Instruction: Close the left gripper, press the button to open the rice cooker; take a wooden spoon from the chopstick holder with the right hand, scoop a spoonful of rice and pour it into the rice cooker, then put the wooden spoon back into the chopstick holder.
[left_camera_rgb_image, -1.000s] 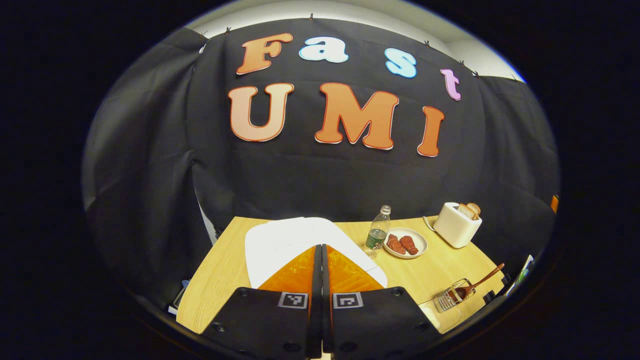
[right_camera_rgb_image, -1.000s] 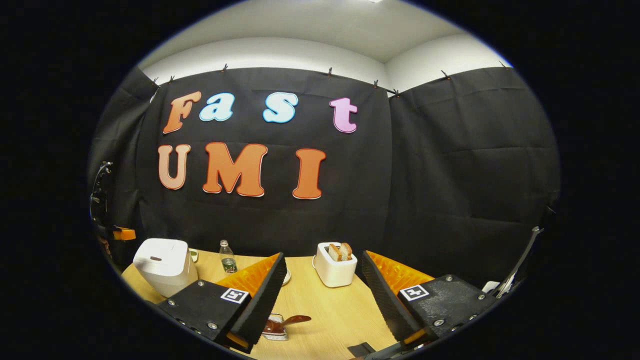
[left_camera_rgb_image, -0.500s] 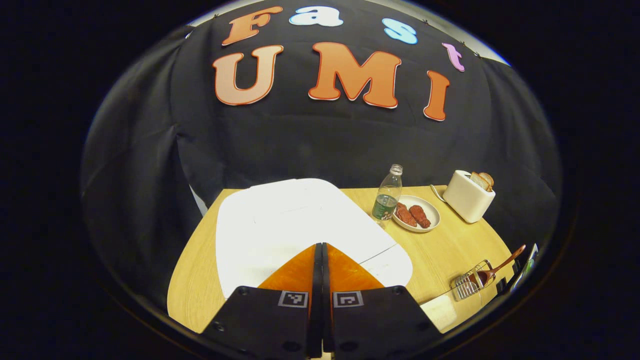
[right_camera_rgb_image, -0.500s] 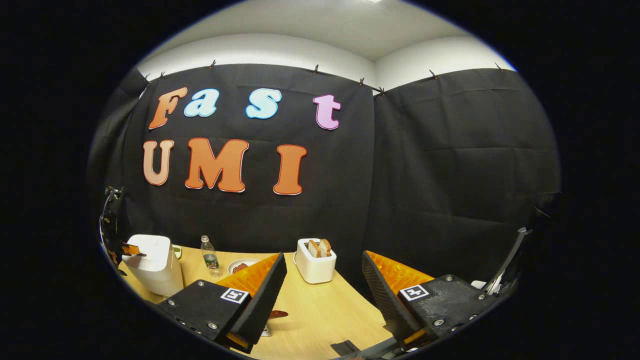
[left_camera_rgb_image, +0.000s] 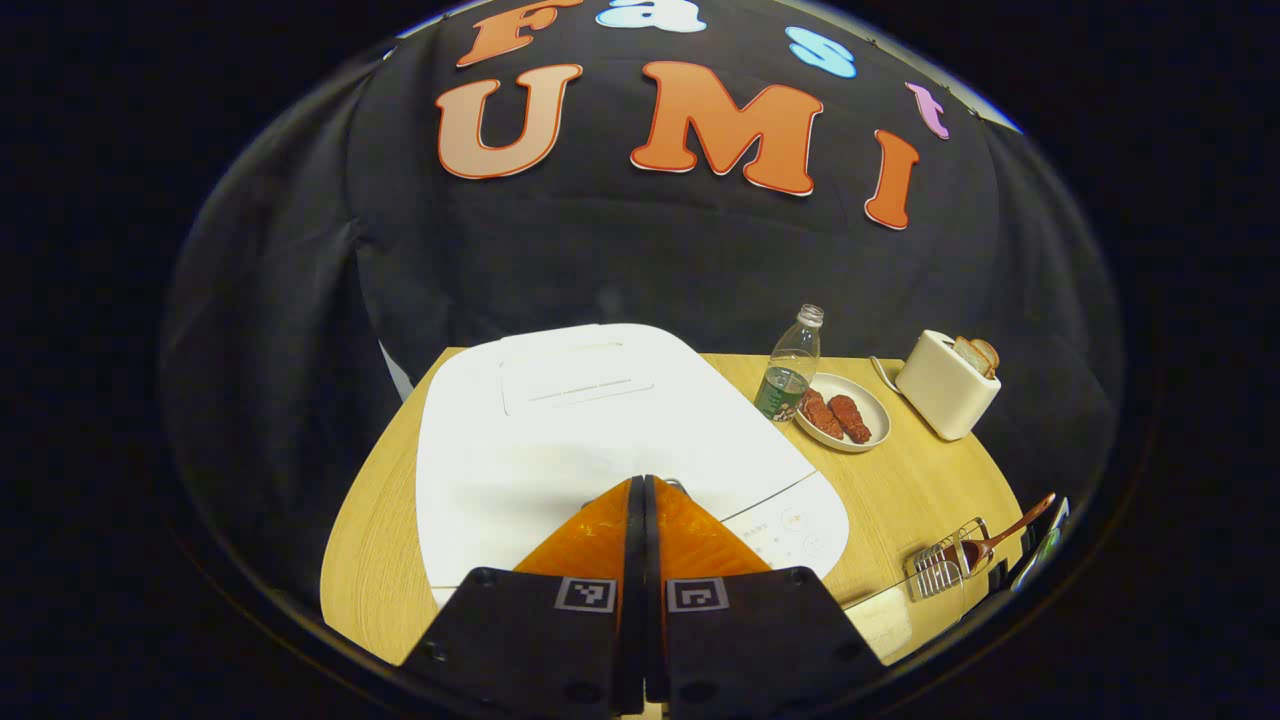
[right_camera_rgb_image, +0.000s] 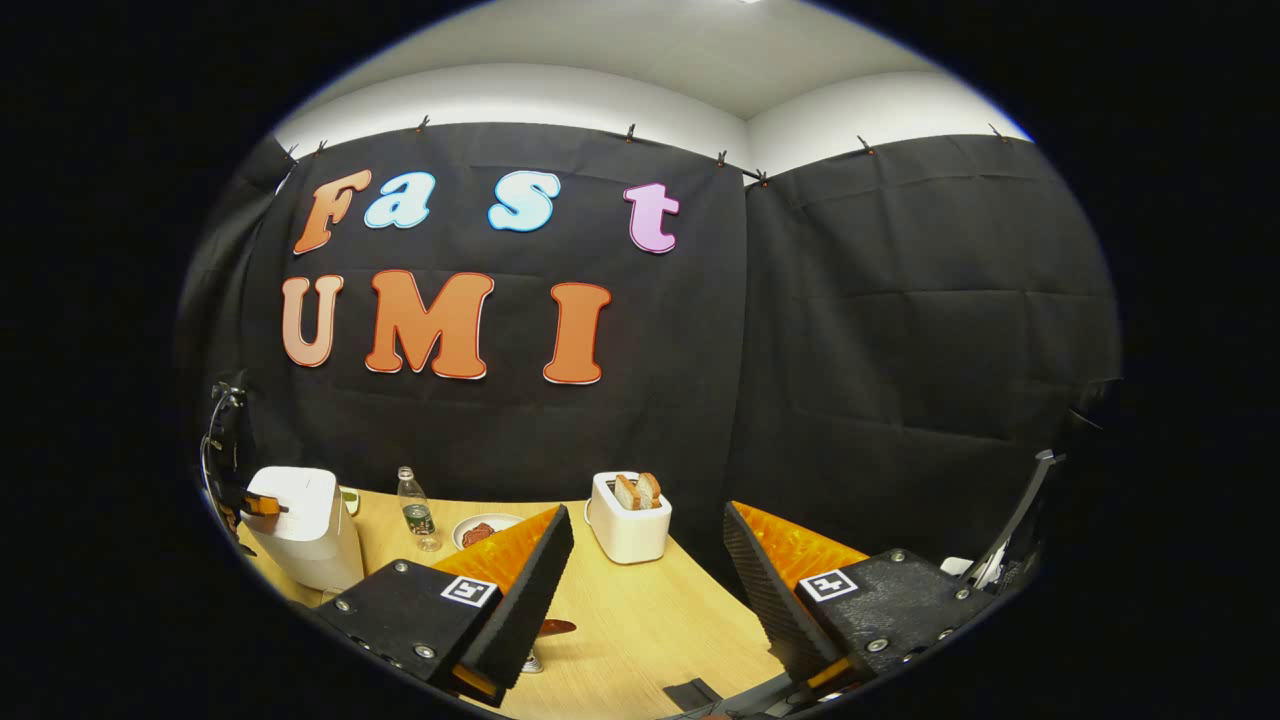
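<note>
Here the left tongs (left_camera_rgb_image: 640, 485), pressed fully together and gripping nothing, rest their tips on the white rice cooker (left_camera_rgb_image: 560, 420) at the tabletop's (left_camera_rgb_image: 900, 490) left edge. The right tongs (right_camera_rgb_image: 648, 560) gape wide, empty. The wooden spoon (left_camera_rgb_image: 1000, 530) stands in the chopstick holder (left_camera_rgb_image: 940, 570) near the right edge.

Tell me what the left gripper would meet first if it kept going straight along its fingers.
Probably the white rice cooker: the shut left gripper points at the front edge of its closed lid, just above the control panel. How much gap remains is hard to judge.
</note>
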